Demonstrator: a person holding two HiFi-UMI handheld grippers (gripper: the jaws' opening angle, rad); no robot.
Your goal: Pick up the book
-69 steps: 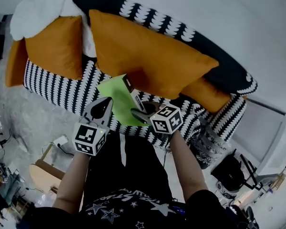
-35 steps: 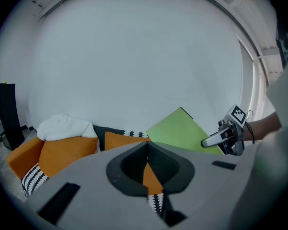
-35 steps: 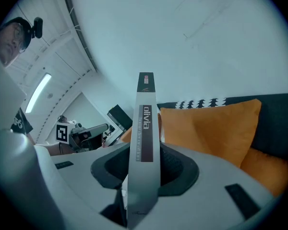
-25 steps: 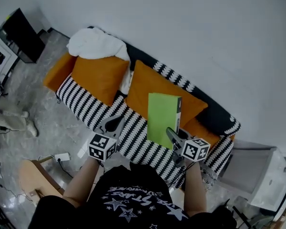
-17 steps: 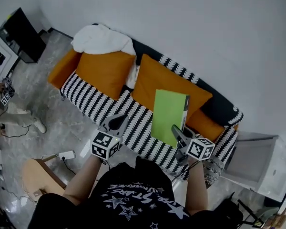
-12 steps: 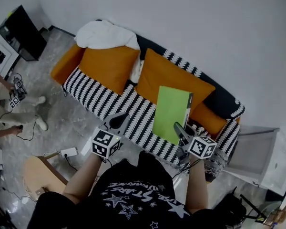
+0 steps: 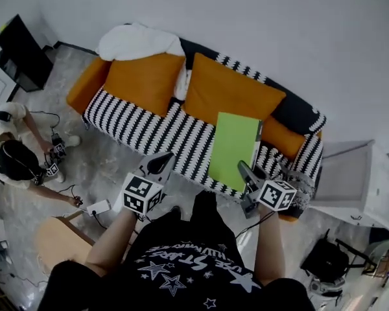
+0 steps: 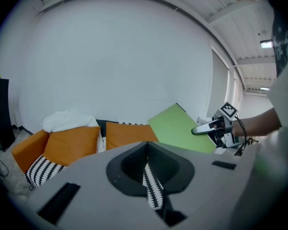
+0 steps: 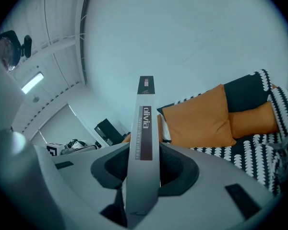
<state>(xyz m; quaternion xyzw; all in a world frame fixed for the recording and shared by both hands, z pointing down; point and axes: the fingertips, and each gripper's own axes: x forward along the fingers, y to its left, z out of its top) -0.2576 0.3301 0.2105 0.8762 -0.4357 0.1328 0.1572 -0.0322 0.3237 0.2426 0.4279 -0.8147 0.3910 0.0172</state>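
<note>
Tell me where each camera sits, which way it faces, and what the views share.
Head view: on the person's head, facing steeply down at the striped sofa; shows both forearms, the left gripper, and the right gripper holding the green book.
Left gripper view: on the left gripper, facing the sofa across narrowly parted, empty jaws; shows the right gripper.
Right gripper view: on the right gripper, facing the orange cushions; jaws shut on the book's spine.
All three share book and sofa.
</note>
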